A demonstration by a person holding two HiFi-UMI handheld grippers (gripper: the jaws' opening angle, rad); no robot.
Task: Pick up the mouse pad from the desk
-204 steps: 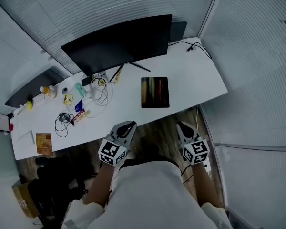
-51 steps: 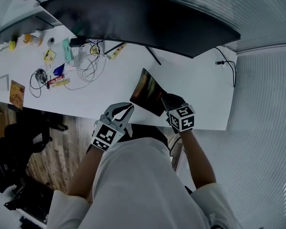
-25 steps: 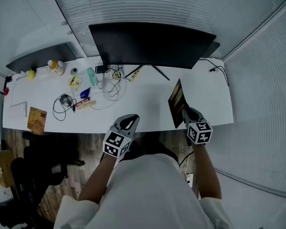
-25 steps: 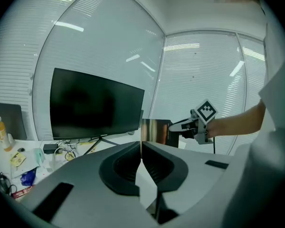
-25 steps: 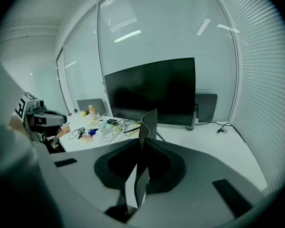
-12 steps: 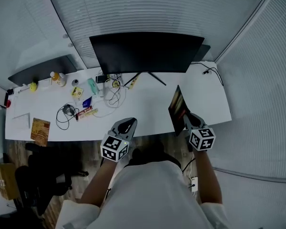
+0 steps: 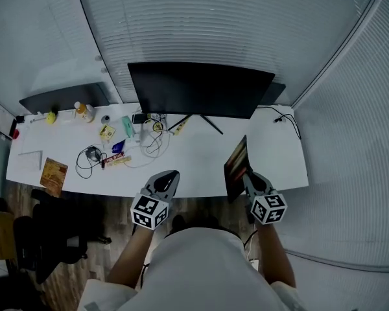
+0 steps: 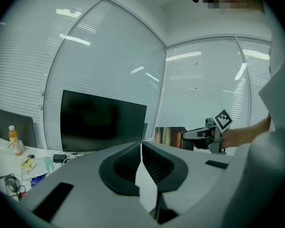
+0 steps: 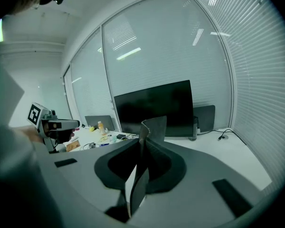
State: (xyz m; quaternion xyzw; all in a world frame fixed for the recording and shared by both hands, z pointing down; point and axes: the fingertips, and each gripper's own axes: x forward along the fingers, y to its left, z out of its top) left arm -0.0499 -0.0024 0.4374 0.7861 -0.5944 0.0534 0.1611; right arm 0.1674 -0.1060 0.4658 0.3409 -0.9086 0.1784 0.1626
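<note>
Head view: both forearms point(image 7: 131, 258) reach forward from six o'clock, holding the grippers over the near edge of the desk point(image 7: 194, 157). The right gripper point(image 7: 246, 173), at five o'clock of the monitor point(image 7: 201, 89), is clamped on the mouse pad point(image 7: 235, 167), which stands upright on its edge above the desk. At nine o'clock of it, the left gripper point(image 7: 171, 174) has its jaws pressed together, empty.

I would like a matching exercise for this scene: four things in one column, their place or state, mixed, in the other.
1. mouse pad
2. left tool
3. monitor
4. orange bottle

a. on the desk's left part
b. shut, empty
c. clamped in the right tool
d. at the desk's back, screen dark

Pairs: 1-c, 2-b, 3-d, 4-a
</note>
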